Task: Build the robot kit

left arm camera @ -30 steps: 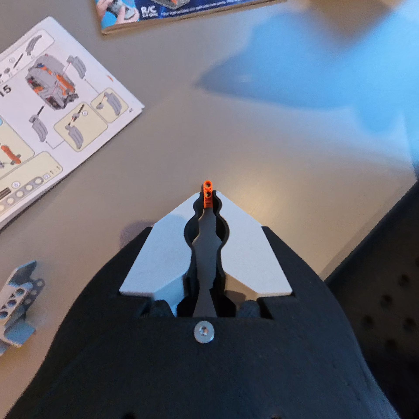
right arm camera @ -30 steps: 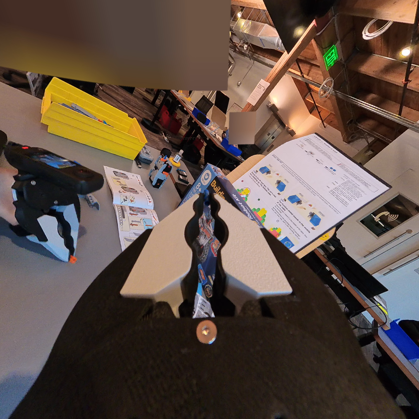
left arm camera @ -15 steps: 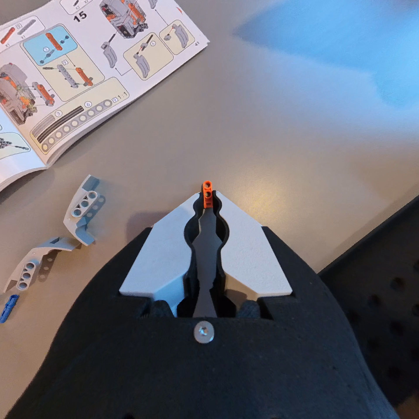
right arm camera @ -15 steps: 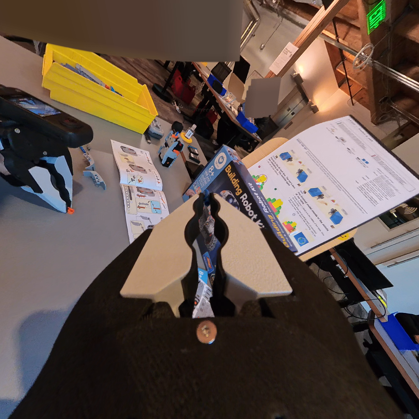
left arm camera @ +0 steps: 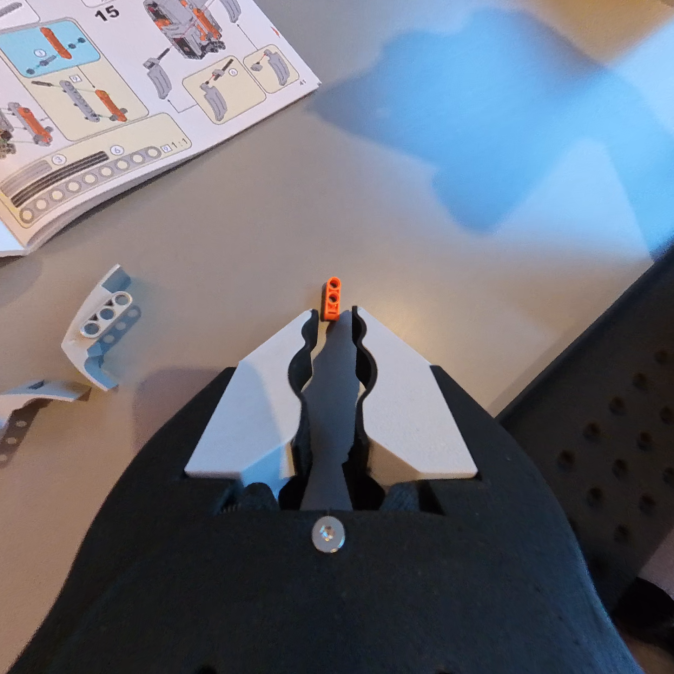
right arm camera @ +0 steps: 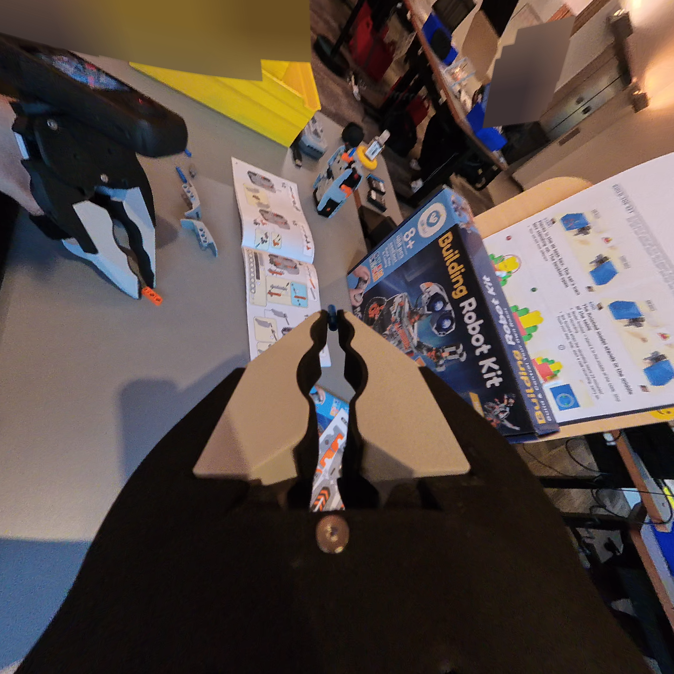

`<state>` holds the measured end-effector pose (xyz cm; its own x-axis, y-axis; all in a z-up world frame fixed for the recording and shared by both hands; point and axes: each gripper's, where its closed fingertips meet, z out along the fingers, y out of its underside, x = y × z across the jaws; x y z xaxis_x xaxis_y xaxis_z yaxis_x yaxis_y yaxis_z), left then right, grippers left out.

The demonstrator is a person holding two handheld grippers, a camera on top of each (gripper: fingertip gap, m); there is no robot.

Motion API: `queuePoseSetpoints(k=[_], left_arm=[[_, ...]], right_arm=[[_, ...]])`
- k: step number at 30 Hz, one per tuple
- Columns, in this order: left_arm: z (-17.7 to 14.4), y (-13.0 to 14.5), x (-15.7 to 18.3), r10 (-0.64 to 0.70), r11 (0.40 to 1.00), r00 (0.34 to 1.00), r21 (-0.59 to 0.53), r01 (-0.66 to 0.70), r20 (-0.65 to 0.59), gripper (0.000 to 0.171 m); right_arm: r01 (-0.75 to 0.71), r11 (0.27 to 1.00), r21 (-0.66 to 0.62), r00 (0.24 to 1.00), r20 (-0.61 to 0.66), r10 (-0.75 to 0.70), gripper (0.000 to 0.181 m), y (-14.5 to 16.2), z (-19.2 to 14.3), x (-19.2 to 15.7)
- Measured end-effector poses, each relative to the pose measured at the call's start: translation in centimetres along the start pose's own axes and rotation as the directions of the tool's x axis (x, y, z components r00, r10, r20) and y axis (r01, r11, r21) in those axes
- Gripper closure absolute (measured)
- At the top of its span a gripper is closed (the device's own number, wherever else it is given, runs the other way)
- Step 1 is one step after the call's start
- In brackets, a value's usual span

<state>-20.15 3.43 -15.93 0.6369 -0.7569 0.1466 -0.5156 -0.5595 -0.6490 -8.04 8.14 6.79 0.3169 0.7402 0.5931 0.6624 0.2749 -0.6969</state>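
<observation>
My left gripper (left arm camera: 333,311) is open with a narrow gap. A small orange two-hole connector (left arm camera: 330,302) lies on the grey table (left arm camera: 383,237) just ahead of its fingertips, free of them. The right wrist view shows the same connector (right arm camera: 152,295) on the table at the tips of the left gripper (right arm camera: 144,286). My right gripper (right arm camera: 331,313) is shut on a small blue pin (right arm camera: 331,319) and holds it in the air above the table, to the right of the left gripper.
An open instruction booklet (left arm camera: 109,91) lies to the left. Two grey curved panels (left arm camera: 102,328) lie near it. A black perforated board (left arm camera: 601,419) is at the right. A kit box (right arm camera: 437,328), a printed sheet (right arm camera: 583,291), yellow bins (right arm camera: 255,95) and a part-built robot (right arm camera: 337,182) stand farther off. The left gripper's tips are roughly 25 centimeters from the right gripper's.
My left gripper has opened and let go of the orange connector, which now lies on the table. The right gripper has tilted down toward the table, still holding the blue pin.
</observation>
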Motion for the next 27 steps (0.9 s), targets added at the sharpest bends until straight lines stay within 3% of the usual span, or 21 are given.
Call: queuePoseSetpoints(k=[9, 20, 27], left_arm=[[-0.1, 0.3, 0.3, 0.046, 0.999, 0.999, 0.006, -0.047, 0.018, 0.155], [0.0, 0.2, 0.6, 0.019, 1.000, 1.000, 0.013, -0.018, -0.015, 0.164], [0.0, 0.2, 0.6, -0.032, 0.999, 0.997, 0.014, 0.033, -0.071, 0.166]], right_arm=[[0.001, 0.997, -0.082, 0.995, 0.104, 0.007, 0.177, 1.1, 2.7, -1.7], [0.016, 0.993, -0.114, 0.990, 0.143, 0.000, 0.177, 1.1, 3.7, -2.7], [0.022, 0.993, -0.120, 0.962, 0.273, 0.011, 0.177, 0.1, 5.1, -5.6]])
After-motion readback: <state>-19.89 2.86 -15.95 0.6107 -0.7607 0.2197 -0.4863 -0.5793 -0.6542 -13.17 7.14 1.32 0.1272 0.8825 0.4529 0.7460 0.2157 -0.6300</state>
